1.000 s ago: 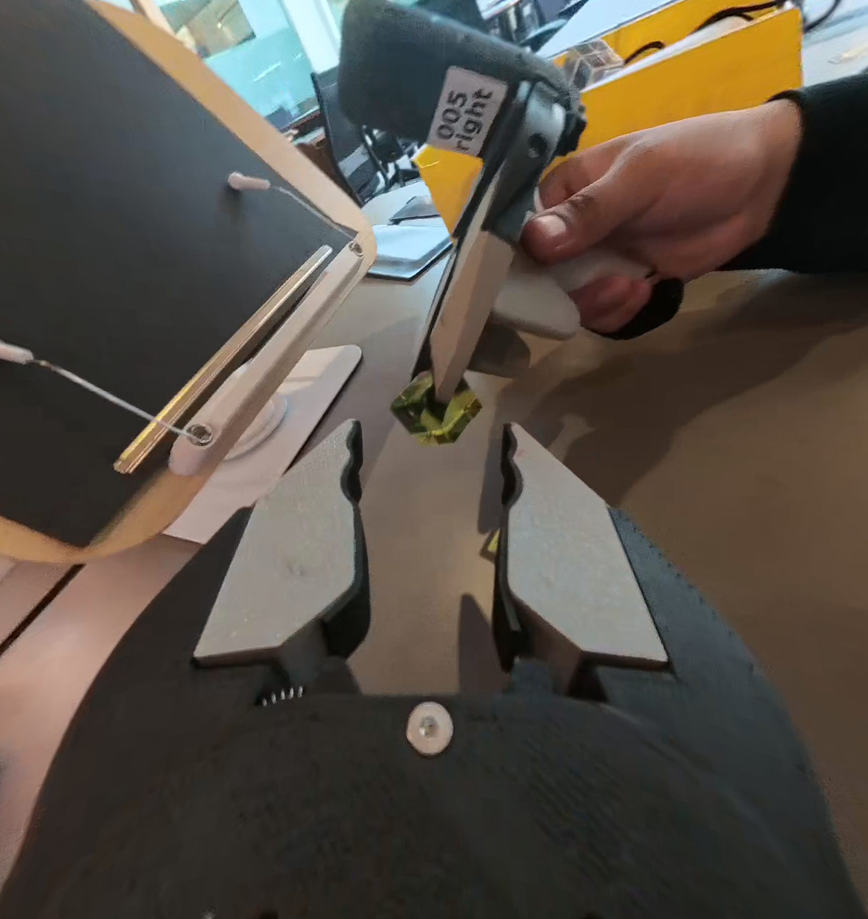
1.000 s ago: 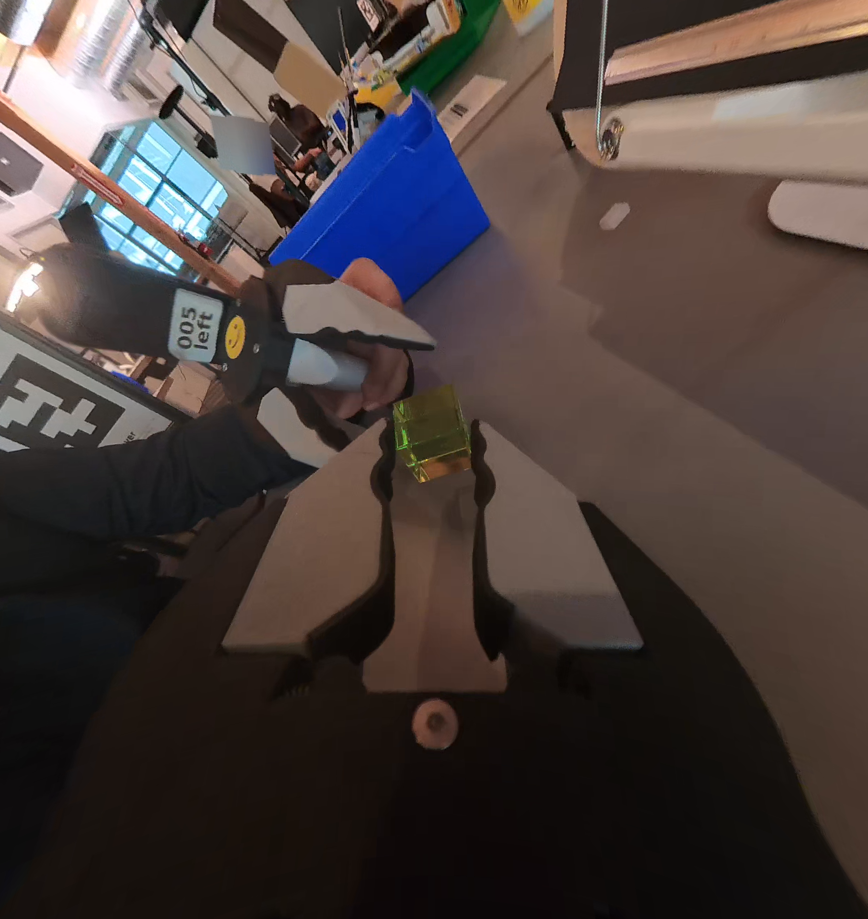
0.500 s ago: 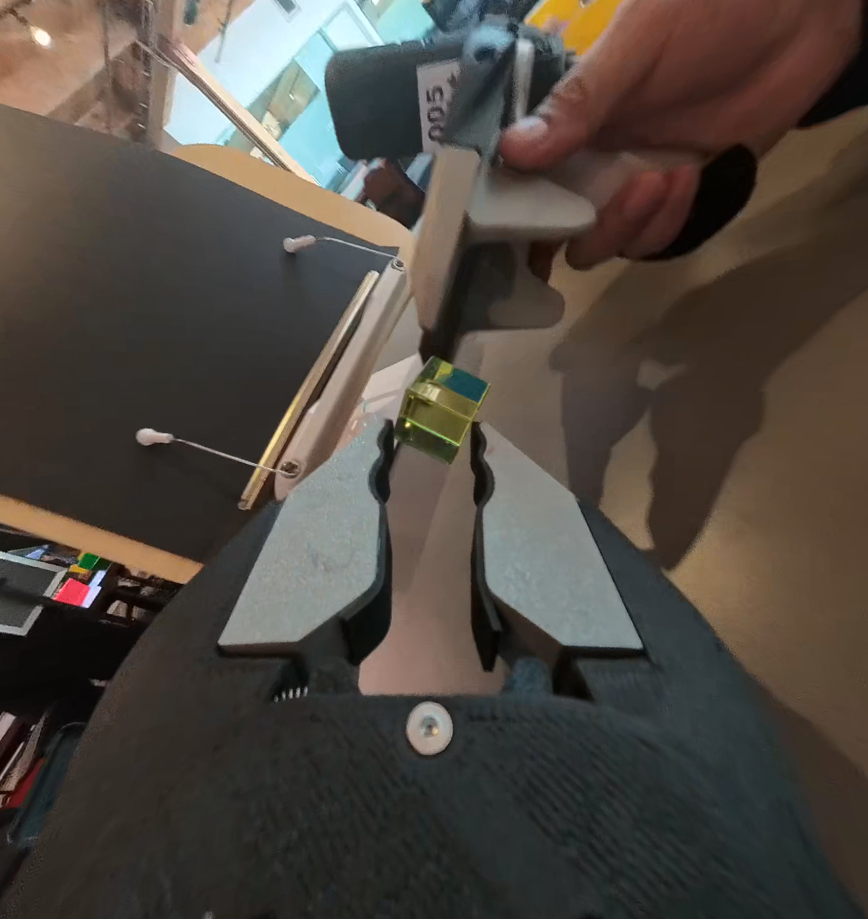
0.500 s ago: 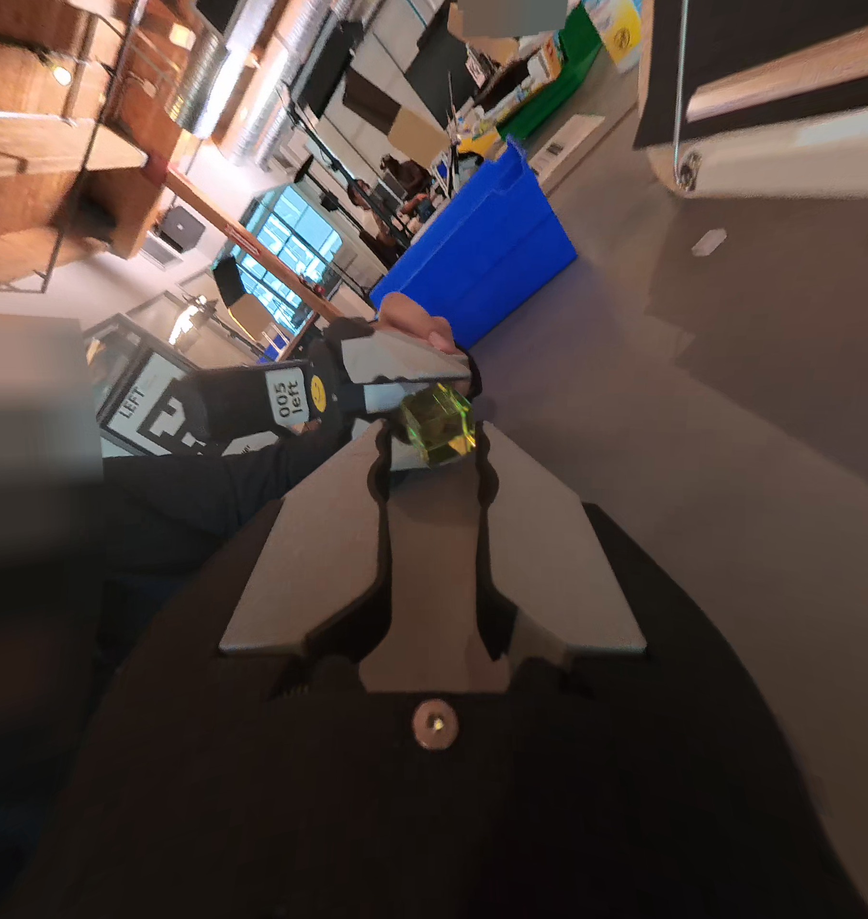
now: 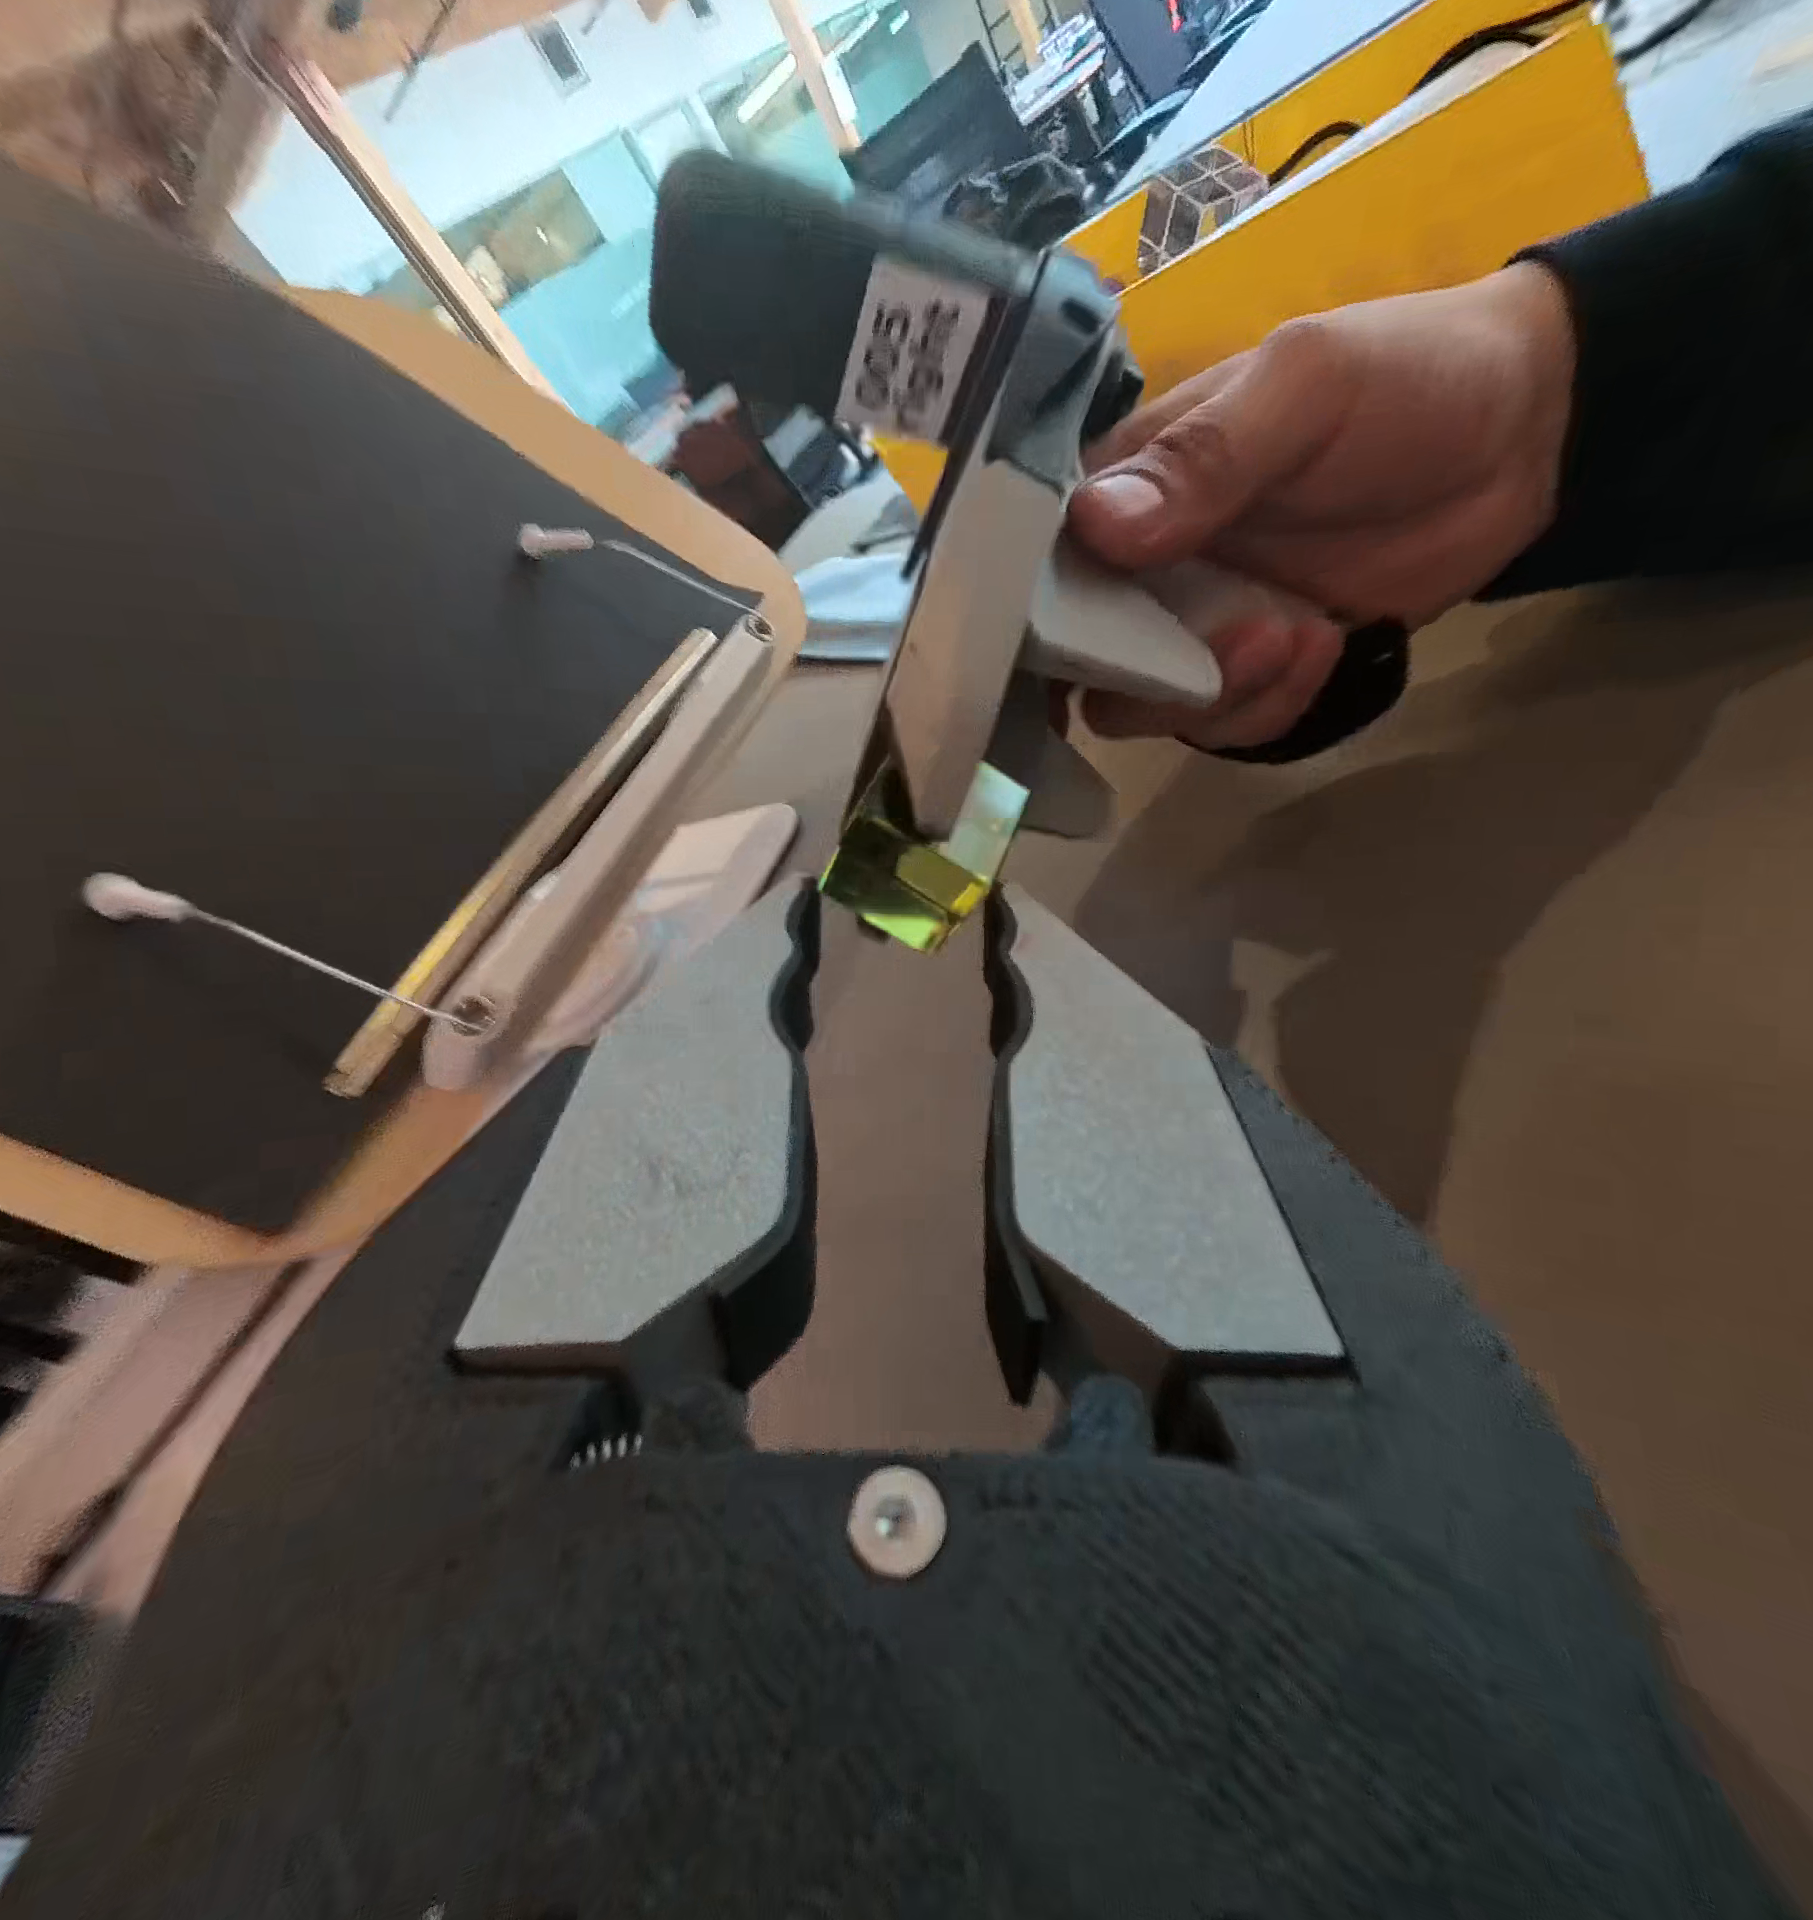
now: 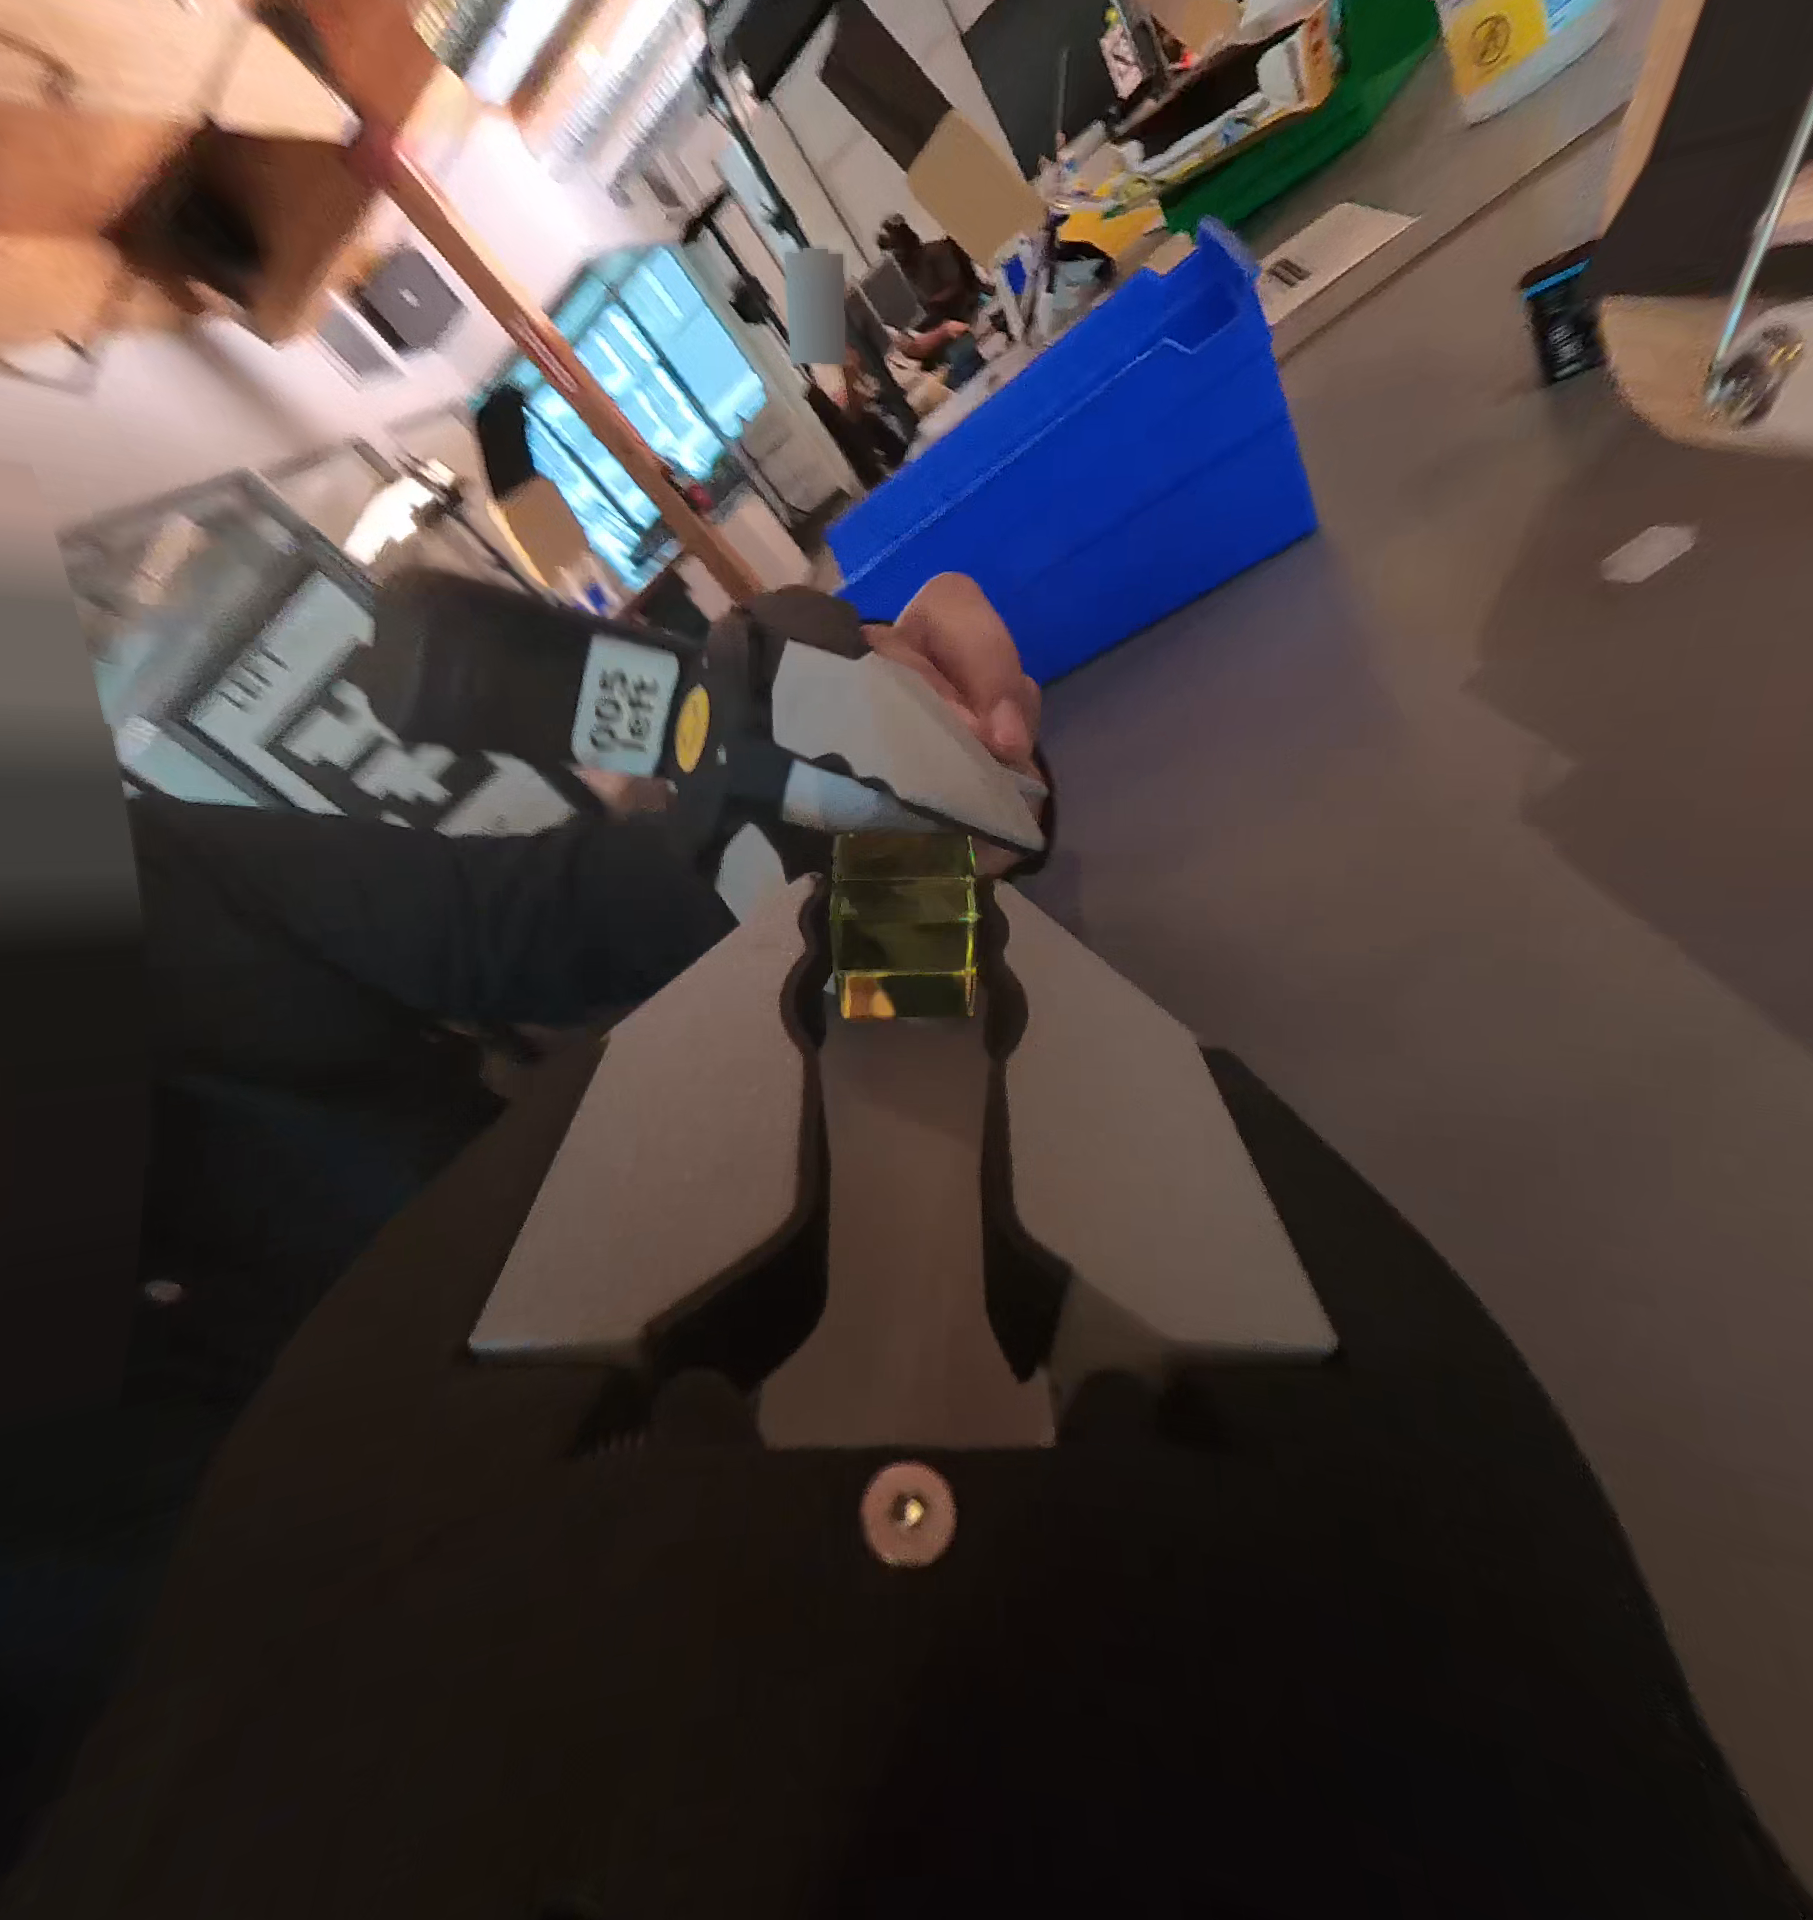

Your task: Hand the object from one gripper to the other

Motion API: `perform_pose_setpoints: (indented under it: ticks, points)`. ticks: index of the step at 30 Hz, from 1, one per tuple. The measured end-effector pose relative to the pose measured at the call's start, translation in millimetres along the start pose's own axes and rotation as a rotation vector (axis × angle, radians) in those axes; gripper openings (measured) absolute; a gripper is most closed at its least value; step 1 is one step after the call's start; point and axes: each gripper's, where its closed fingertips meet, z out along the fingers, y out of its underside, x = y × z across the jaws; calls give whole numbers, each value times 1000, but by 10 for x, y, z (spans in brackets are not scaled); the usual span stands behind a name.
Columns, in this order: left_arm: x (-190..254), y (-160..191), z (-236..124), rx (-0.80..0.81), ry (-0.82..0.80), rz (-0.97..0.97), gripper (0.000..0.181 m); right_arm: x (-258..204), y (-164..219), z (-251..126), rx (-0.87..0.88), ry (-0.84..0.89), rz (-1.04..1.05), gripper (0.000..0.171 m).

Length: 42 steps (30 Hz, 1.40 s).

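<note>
A clear yellow-green cube point(image 5: 907, 896) is held in the air between both grippers. In the left wrist view my left gripper point(image 5: 900, 914) has its fingertips closed against the cube's sides. The right gripper point(image 5: 949, 831) comes down from above, held by a hand, and pinches the cube's top part. In the right wrist view the cube point(image 6: 902, 935) sits squarely between the tips of my right gripper point(image 6: 902, 940), which is shut on it. The left gripper point(image 6: 933, 862) reaches in from the left, one finger point(image 6: 902, 758) lying over the cube's far end.
A black board with a wooden rim point(image 5: 258, 623) stands close on the left. A blue bin point(image 6: 1089, 499) is on the table behind the left gripper. A yellow box point(image 5: 1380, 229) is at the back. The brown tabletop point(image 5: 1556, 1143) lies below. Both grippers' tips are close together, under 4 cm apart.
One second ago my left gripper was open and short of the cube. It moved up to the cube and closed on it. My right gripper has stayed shut on the cube throughout.
</note>
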Motion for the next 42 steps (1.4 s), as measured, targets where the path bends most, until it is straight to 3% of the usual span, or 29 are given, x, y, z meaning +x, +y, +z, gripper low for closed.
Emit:
perform_pose_setpoints:
  ticks: [1, 6, 9, 16, 22, 30, 34, 38, 42]
  points:
    - [23, 52, 14, -21, 43, -60, 29, 38, 3, -20, -20, 61, -65, 24]
    - [215, 182, 6, -75, 360, -493, 59, 284, -51, -225, -155, 488, -535, 24]
    - [138, 92, -41, 5, 434, -686, 57, 205, -50, -158, -207, 592, -844, 23]
    - [115, 48, -52, 35, 461, -802, 61, 348, 148, -11, -431, 808, -1174, 23]
    - [145, 57, 12, 22, 438, -834, 36, 248, 198, 98, -439, 794, -1293, 24]
    - [78, 159, 17, -37, 356, -753, 35, 353, 208, 12, -463, 820, -1233, 30]
    - [-156, 10, -60, 92, 248, -696, 35, 327, 115, -63, -340, 748, -1017, 43]
    - [-314, -90, -171, 139, 102, -439, 35, 253, 4, -141, -170, 559, -675, 54]
    - [-268, -103, -198, 83, -27, -72, 36, 130, -170, -216, 10, 367, -374, 61]
